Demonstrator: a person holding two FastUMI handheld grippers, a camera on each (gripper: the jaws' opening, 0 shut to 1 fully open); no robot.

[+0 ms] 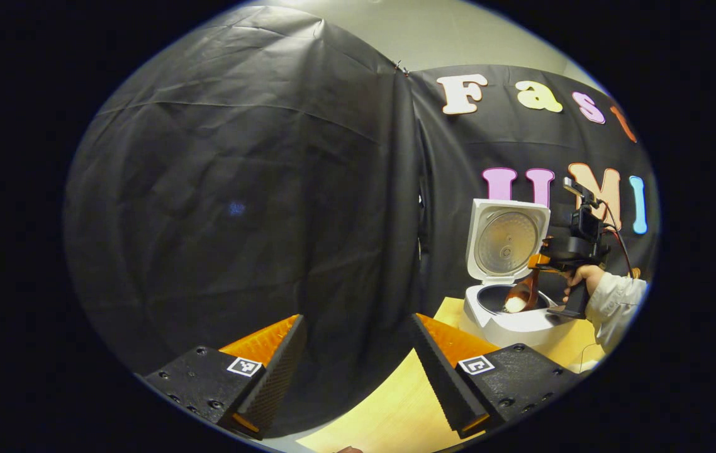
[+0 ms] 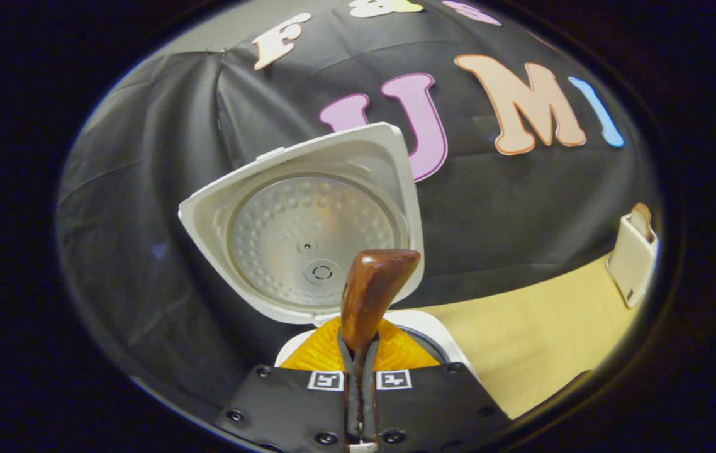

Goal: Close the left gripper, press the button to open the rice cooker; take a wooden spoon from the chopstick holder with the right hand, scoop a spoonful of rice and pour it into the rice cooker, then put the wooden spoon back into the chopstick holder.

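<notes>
1. Left gripper (image 1: 358,371): jaws wide apart, holding nothing, above the counter (image 1: 389,402) edge, well apart from the cooker (image 1: 509,318).
2. Right gripper (image 2: 361,377): jaws clamped on the spoon (image 2: 370,296) handle; in the left gripper view a hand (image 1: 584,277) holds it over the cooker.
3. Cooker: lid (image 2: 307,233) upright, open; the spoon bowl, carrying rice (image 1: 514,304), tilts down into the pot.
4. Holder (image 2: 633,261): on the counter, far right, well apart from the cooker.

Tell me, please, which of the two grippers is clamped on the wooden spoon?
The right gripper, shut on the wooden spoon over the rice cooker; the left gripper stands open, empty.
</notes>
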